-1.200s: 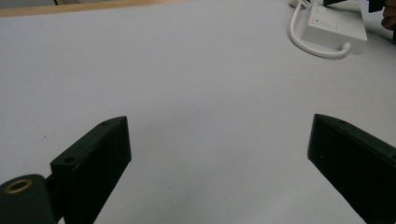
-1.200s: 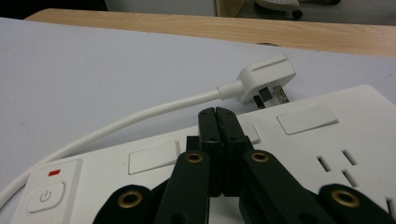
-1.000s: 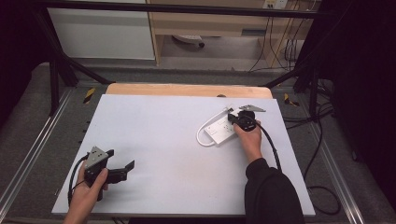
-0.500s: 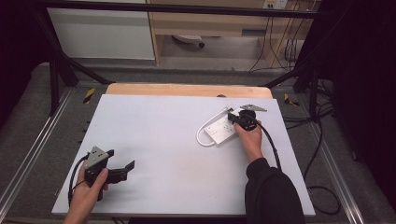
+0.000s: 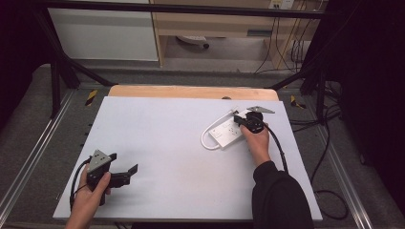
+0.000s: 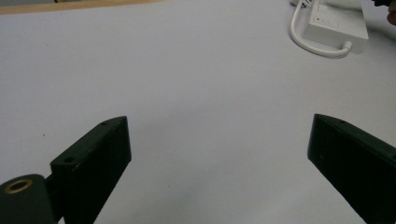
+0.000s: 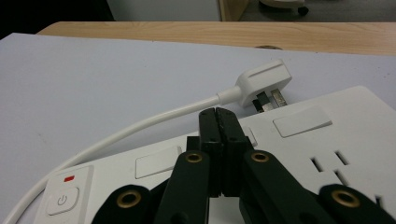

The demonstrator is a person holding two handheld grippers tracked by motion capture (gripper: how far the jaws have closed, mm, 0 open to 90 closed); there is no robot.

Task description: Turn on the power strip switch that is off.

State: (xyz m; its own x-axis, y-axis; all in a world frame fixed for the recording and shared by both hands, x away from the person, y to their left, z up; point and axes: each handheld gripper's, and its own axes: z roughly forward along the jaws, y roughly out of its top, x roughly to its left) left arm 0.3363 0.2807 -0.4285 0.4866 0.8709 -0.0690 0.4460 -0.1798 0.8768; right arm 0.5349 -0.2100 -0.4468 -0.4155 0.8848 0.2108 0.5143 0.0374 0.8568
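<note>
In the high view the right hand-held gripper (image 5: 244, 122) and the hand (image 5: 258, 144) behind it cover the near right end of the white power strip (image 5: 228, 132), so that end cannot be made out there. The left gripper view cuts the strip (image 6: 335, 25) off at the top right corner, leaving one end and a loop of its white cable (image 6: 312, 44) showing. In the right gripper view the strip (image 7: 299, 154) runs out of frame at the right and bottom, and the black jaws hide part of its middle row of switches.

The power strip lies flat on the bench (image 5: 162, 143), right of centre and toward the far side. Its long axis runs on a diagonal, from near-left to far-right in the high view. The cable (image 5: 206, 137) leaves the near-left end, curls round and runs back along the strip's far side; in the right gripper view its plug (image 7: 263, 87) lies on the bench just beside the strip's far edge, prongs pointing toward the strip.

The right hand-held gripper (image 7: 218, 128) is clenched, jaws pressed together with nothing between them, the tips over the strip's top face; whether they touch it I cannot tell. The left hand-held gripper (image 6: 217, 154) is released, jaws spread wide over bare bench, near the front left corner (image 5: 125, 171), well apart from the strip.
</note>
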